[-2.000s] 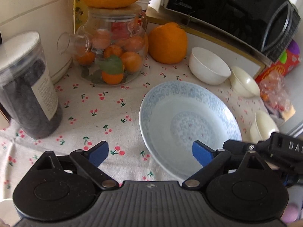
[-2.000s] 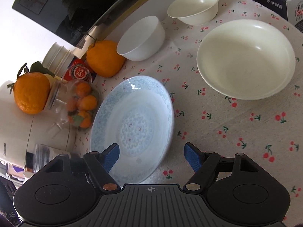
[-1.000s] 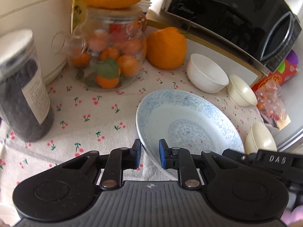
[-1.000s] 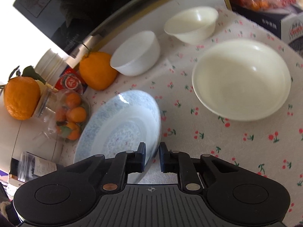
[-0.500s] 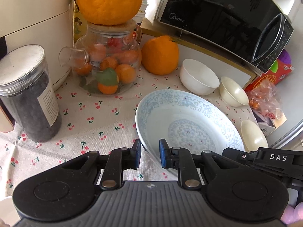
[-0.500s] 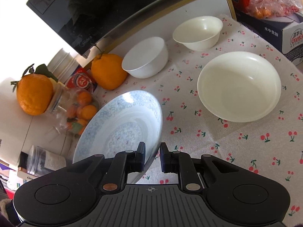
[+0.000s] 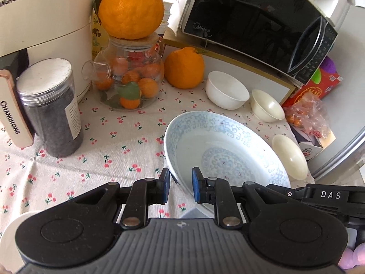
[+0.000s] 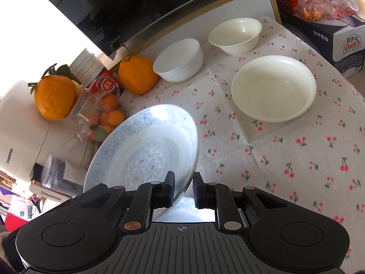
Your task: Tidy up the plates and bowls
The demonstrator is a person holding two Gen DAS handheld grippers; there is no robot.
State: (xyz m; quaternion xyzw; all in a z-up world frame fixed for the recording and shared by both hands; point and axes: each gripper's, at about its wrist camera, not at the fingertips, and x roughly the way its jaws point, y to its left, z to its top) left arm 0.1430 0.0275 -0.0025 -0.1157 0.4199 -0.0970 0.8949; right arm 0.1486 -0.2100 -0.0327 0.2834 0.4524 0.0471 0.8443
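Note:
A blue-patterned plate (image 7: 223, 146) is held off the cherry-print tablecloth (image 7: 114, 141) by both grippers. My left gripper (image 7: 181, 186) is shut on its near rim. My right gripper (image 8: 183, 190) is shut on the opposite rim of the same plate (image 8: 146, 148), which tilts up in the right wrist view. A cream plate (image 8: 273, 86) lies on the cloth to the right and shows edge-on in the left wrist view (image 7: 289, 156). A white bowl (image 7: 227, 90) and a smaller cream bowl (image 7: 268, 105) stand behind, below the microwave; both show in the right wrist view (image 8: 180, 60) (image 8: 236, 34).
A glass teapot of small oranges (image 7: 129, 80) with a big orange (image 7: 131, 6) on top, another orange (image 7: 183, 67), a dark jar (image 7: 52, 107) and a rice cooker (image 7: 41, 20) stand at the left. A microwave (image 7: 255, 20) is behind. Boxes and a bag (image 7: 312, 111) crowd the right.
Both grippers closed on opposite rims of the blue plate, then lifted it off the cloth. Both views have risen and pulled back since.

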